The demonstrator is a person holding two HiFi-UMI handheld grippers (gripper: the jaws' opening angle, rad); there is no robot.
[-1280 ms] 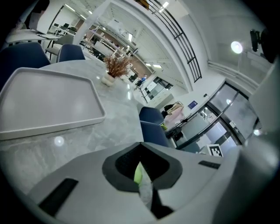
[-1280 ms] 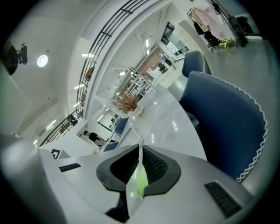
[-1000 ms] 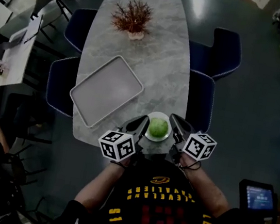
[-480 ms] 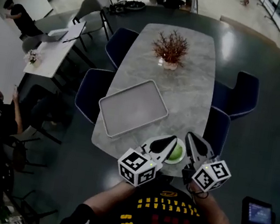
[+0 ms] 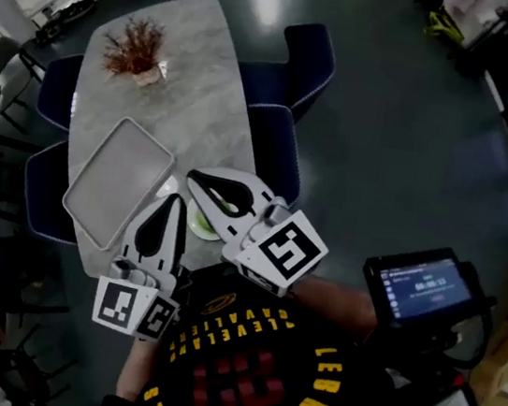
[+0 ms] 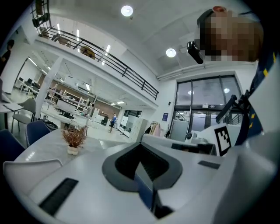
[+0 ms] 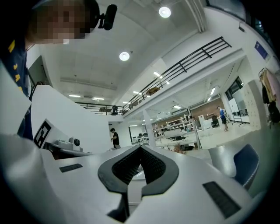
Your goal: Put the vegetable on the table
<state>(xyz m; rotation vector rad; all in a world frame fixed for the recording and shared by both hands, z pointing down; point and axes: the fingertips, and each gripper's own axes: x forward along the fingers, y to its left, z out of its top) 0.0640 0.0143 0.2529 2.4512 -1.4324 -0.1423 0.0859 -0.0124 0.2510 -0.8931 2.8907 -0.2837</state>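
Note:
The green vegetable [image 5: 226, 207] lies on a small white plate [image 5: 197, 229] at the near edge of the grey marble table [image 5: 183, 73]. My right gripper's jaws hide most of it. The right gripper [image 5: 191, 179] reaches leftward over the plate, shut and holding nothing. The left gripper [image 5: 174, 201] points up the table just left of the plate, also shut and holding nothing. In the left gripper view, the left gripper [image 6: 140, 146] points level across the table. In the right gripper view, the right gripper [image 7: 140, 148] is tipped upward toward the hall.
A grey tray [image 5: 116, 177] lies on the table beyond the left gripper. A dried red plant in a pot [image 5: 135, 47] stands at the far end. Dark blue chairs [image 5: 278, 139] line both sides of the table. A small screen [image 5: 421, 289] sits at my right.
The head view has swung, putting the table at the upper left. The right gripper has crossed over the plate toward the left. The left gripper now sits lower and further left.

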